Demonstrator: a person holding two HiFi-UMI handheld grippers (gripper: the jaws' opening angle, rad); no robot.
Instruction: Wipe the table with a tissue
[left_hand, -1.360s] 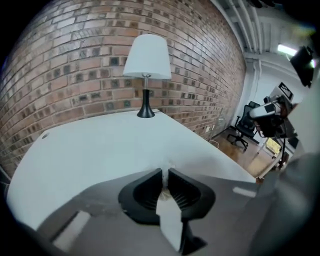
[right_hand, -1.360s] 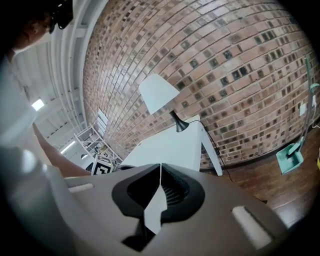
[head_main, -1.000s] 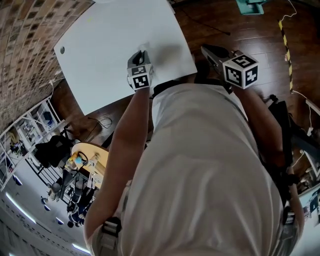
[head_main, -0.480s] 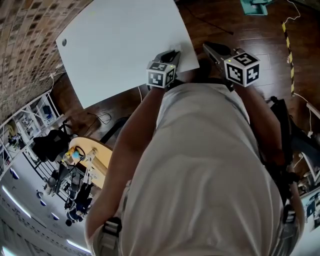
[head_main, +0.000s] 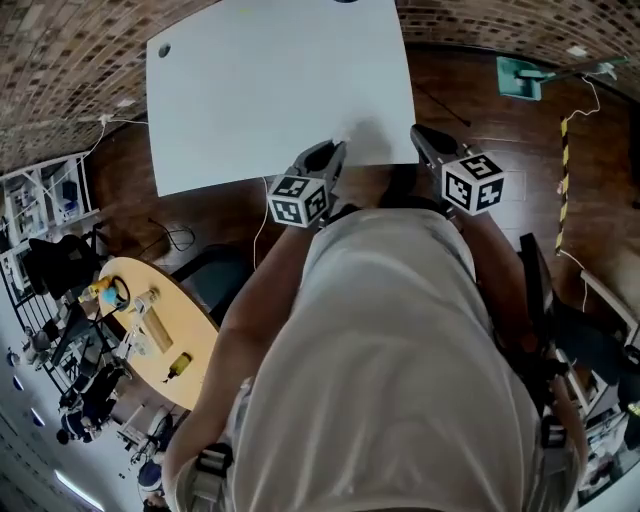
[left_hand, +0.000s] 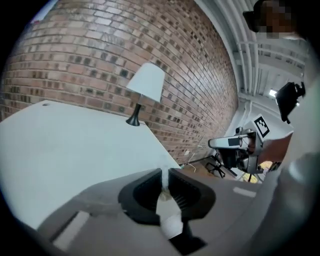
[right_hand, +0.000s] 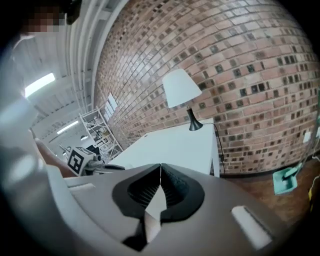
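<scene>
Left claw (left_hand: 164, 174): closed to a narrow slit on the tissue (left_hand: 169, 219); white wad pinched between the pads, most of it bunched behind the tips.
Right claw (right_hand: 160, 169): shut tip to tip; pale sliver behind the tips, not clearly tissue; nothing plainly gripped.
Worktop (head_main: 262, 92): bare and white, ahead of and below both claws; near edge just under the left claw's tips in the head view.
Lamp (left_hand: 146, 86): far ahead of the left claw, at the back edge.
Contact: tissue apparently clear of the surface, though not certain.
Risk, dry pass: stroke at this height likely to skim air and wipe nothing.
Risk, scrape: little tissue ahead of the tips, so hard pressing could drag bare jaw ends across the worktop.
Risk, loss: friction on a firm stroke could tug the small wad free.
Risk, edge: start so near the edge could slide off the corner.
</scene>
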